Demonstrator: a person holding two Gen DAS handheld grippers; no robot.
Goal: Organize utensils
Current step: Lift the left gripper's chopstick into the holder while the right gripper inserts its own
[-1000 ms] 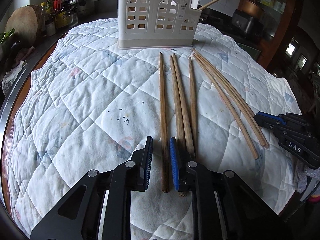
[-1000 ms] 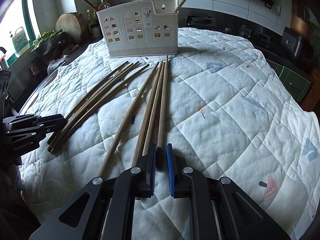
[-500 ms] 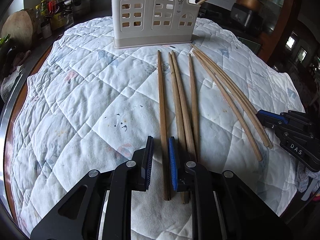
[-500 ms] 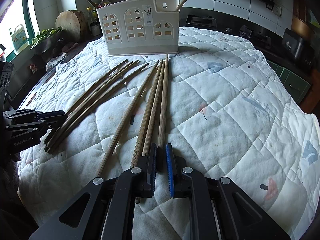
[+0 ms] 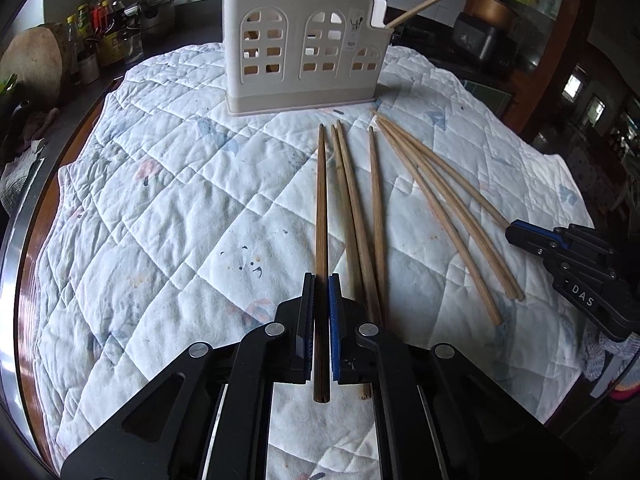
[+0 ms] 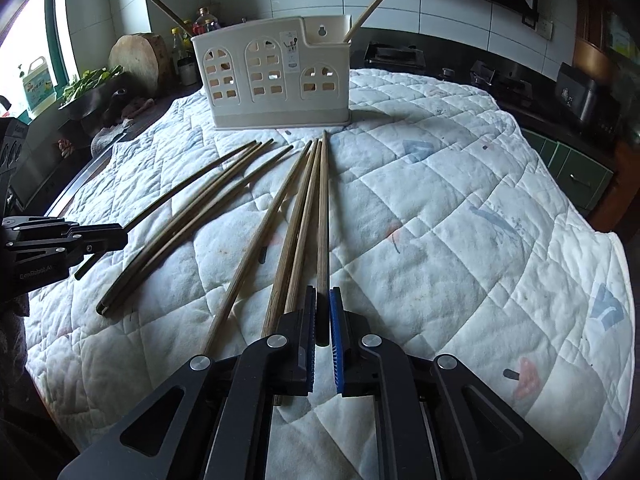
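Note:
In the left wrist view my left gripper (image 5: 321, 280) has its jaws closing tight on the near end of the leftmost dark chopstick (image 5: 321, 200), which lies flat on the quilt. In the right wrist view my right gripper (image 6: 323, 292) is likewise closing, its pads pressing the rightmost chopstick (image 6: 323, 220) of a row. Several pale curved chopsticks (image 5: 440, 200) (image 6: 192, 216) lie beside the row, with the other gripper's tips (image 5: 516, 236) (image 6: 120, 236) next to them in each view. A cream utensil rack (image 5: 304, 48) (image 6: 272, 80) stands upright at the far end and holds a leaning chopstick (image 6: 376, 0).
A white quilted cloth (image 5: 160, 220) covers the round table, whose metal rim (image 5: 16, 248) shows at the left. A round wooden board (image 6: 138, 60) and bottles (image 5: 104, 32) sit on the counter behind. A stove (image 6: 500, 80) is at the back right.
The left jaws have closed from a clear gap onto the dark chopstick. The right jaws have narrowed slightly around theirs. Neither hand has shifted noticeably.

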